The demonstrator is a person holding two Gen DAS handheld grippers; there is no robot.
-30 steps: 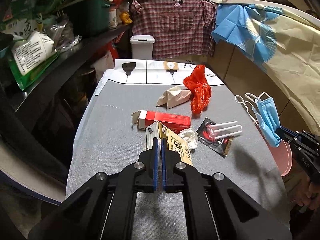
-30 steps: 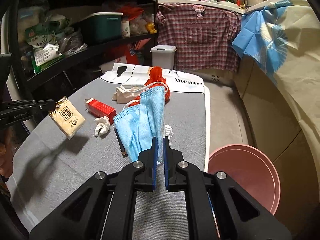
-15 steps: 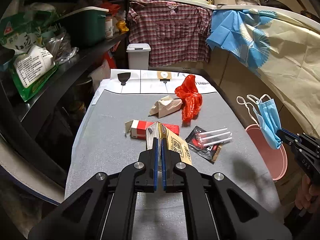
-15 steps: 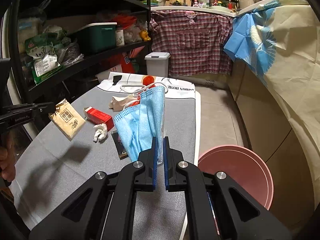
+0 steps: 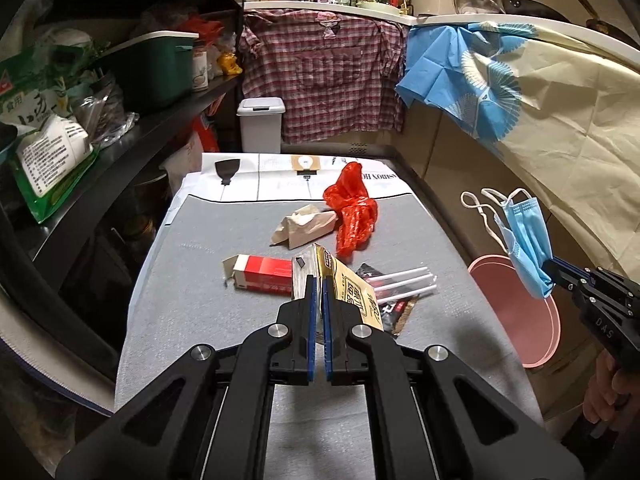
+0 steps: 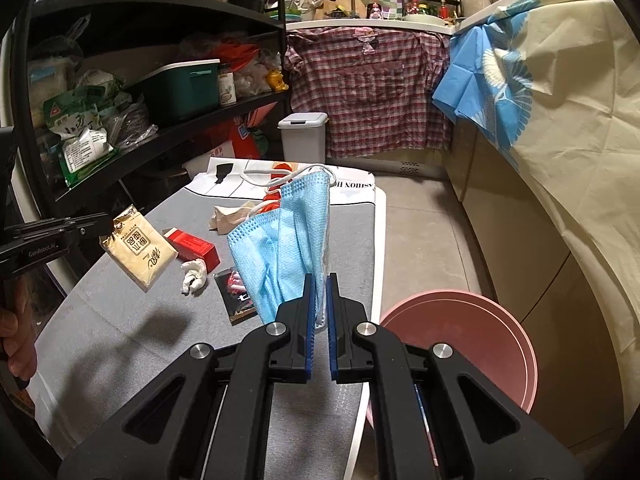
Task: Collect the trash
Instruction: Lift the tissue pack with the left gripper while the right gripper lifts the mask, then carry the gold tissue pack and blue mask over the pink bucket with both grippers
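My left gripper (image 5: 318, 284) is shut on a beige-gold snack packet (image 5: 352, 288), held above the grey table (image 5: 192, 304); the same packet (image 6: 138, 250) hangs from that gripper (image 6: 102, 226) in the right wrist view. My right gripper (image 6: 319, 280) is shut on a blue face mask (image 6: 292, 240), which dangles off the table's right edge (image 5: 524, 240) above a pink basin (image 6: 460, 344). On the table lie a red box (image 5: 260, 276), a red plastic bag (image 5: 352, 208), a crumpled brown paper bag (image 5: 304, 226), a black wrapper with white straws (image 5: 400, 284) and a white tissue wad (image 6: 194, 276).
A black shelf rack (image 5: 120, 128) full of bags and a green bin lines the left side. A small white lidded bin (image 5: 260, 124) stands behind the table, before a hanging plaid shirt (image 5: 324, 80). Cloth-draped counter (image 5: 540, 92) runs along the right; floor lies between it and the table.
Both grippers have risen a little with their loads, so the table and its litter look farther away. Both grips are unchanged.
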